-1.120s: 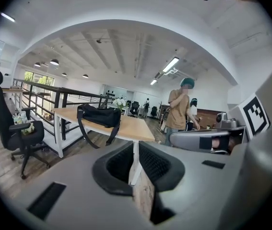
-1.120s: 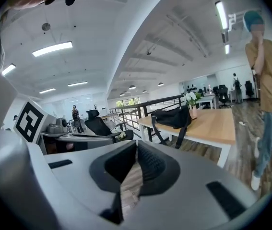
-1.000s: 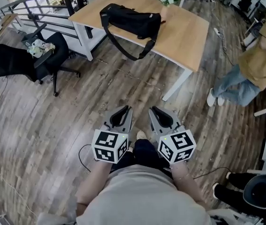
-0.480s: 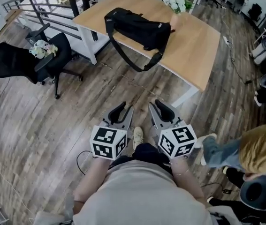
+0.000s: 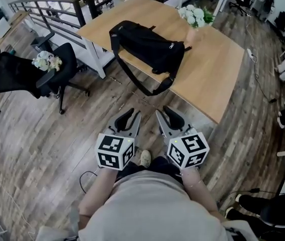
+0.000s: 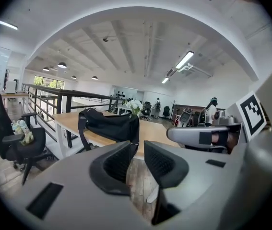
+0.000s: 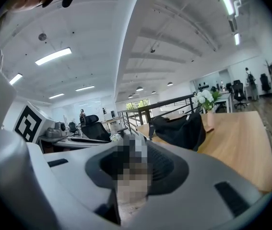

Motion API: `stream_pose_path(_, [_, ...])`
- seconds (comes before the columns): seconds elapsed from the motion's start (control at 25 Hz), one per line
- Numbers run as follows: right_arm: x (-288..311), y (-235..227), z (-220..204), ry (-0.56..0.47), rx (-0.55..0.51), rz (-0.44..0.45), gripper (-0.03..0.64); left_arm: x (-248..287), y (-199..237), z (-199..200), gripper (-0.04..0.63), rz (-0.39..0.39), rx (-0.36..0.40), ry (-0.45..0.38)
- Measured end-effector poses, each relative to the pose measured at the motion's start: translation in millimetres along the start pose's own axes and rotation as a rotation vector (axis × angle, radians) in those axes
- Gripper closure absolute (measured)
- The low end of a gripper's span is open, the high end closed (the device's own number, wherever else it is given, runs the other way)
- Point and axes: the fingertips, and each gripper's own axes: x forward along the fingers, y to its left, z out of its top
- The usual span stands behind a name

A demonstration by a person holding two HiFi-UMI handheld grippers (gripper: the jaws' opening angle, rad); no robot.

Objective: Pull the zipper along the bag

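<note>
A black duffel bag (image 5: 150, 46) lies on a light wooden table (image 5: 212, 69), well ahead of both grippers. Its shoulder strap (image 5: 142, 84) hangs in a loop over the table's near edge. I hold the left gripper (image 5: 127, 120) and the right gripper (image 5: 170, 118) side by side over the floor, close to my body. The left gripper (image 6: 139, 150) is open with nothing between its jaws, and the bag (image 6: 109, 126) shows beyond them. The right gripper's (image 7: 133, 162) jaws are opening and hold nothing; the bag (image 7: 181, 128) lies far ahead on the right.
A black office chair (image 5: 26, 72) with a white bundle on its seat stands to the left of the table. A vase of white flowers (image 5: 195, 19) sits at the table's far side by the bag. A dark railing (image 5: 57, 4) runs behind. More chairs stand at the right edge.
The table and bag have come nearer in the head view. The person in the yellow top at the right has gone out of view. Both grippers stay together before my body.
</note>
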Motion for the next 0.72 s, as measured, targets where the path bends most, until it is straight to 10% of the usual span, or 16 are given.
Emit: stream_pose_path(0.72, [49.3,-95.8,1.6,0.055,0.096,-0.084,0.505,113.3,22.0,5.7,0.499,-0.056,-0.036,0.104])
